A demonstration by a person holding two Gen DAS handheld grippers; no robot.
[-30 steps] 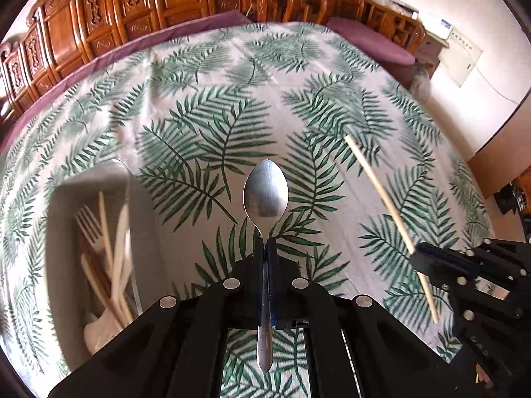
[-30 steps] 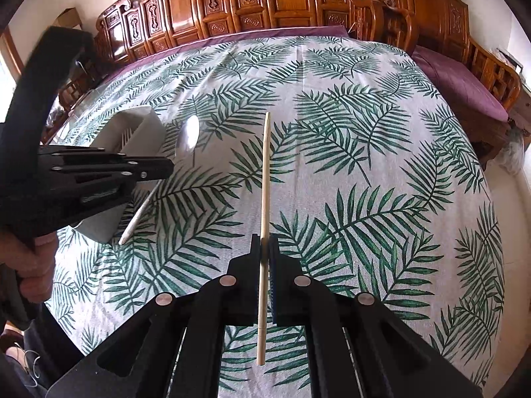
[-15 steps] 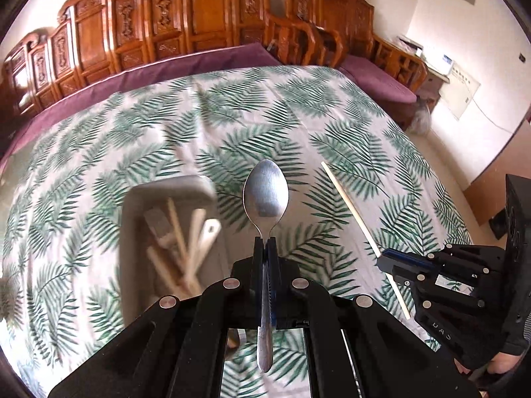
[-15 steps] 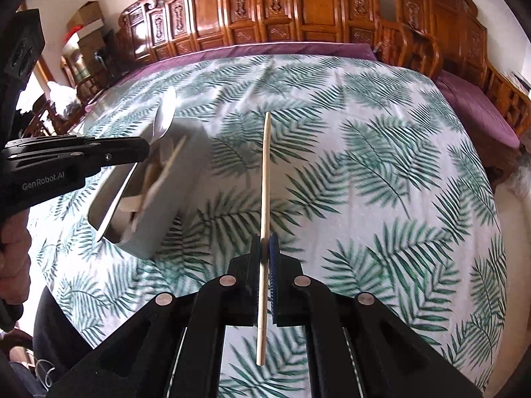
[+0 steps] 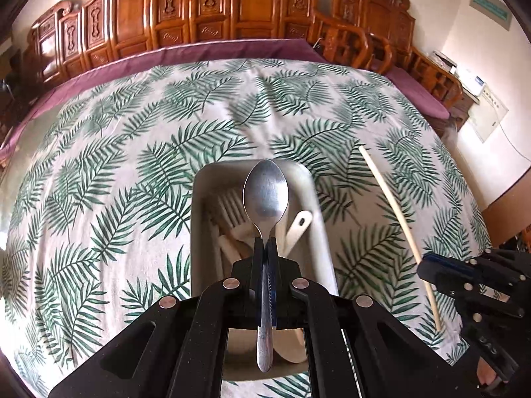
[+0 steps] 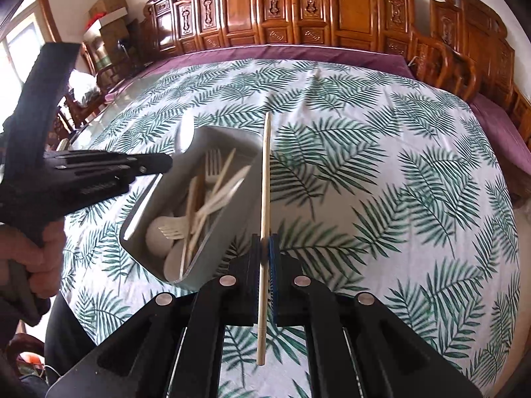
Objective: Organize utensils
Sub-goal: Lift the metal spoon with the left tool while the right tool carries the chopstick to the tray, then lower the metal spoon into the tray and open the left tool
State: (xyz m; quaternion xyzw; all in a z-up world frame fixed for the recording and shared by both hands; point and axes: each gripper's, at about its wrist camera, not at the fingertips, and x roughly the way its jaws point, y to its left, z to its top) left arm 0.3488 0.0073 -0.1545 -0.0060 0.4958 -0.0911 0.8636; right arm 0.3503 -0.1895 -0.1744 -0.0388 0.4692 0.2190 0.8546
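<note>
Left gripper (image 5: 264,242) is clamping a metal spoon (image 5: 265,192) by the neck, jaws pressed together on the handle, bowl pointing forward and up, handle end sticking out behind the fingers. The spoon is hanging directly over a grey bin (image 5: 318,219) sitting on the leaf-print tablecloth (image 5: 132,152).

Right gripper (image 6: 264,242) is pinching a wooden chopstick (image 6: 265,179) near its lower third, jaws closed tight on it. The stick is running straight ahead along the fingers, its far end lying just past the bin's right wall (image 6: 229,229) in the right wrist view; cannot tell whether it is touching the rim.

Bin is holding pale plastic forks (image 6: 212,165), a spoon-like piece and several wooden sticks, all jumbled lengthwise. In the right wrist view the bin is showing tilted, long axis running away to the upper right.

A person's hand (image 6: 31,252) is gripping the handle of the left tool at the left edge of the right wrist view. Carved wooden chairs (image 5: 212,10) are lining the far side of the table, a purple cloth (image 5: 232,49) showing under the print.
</note>
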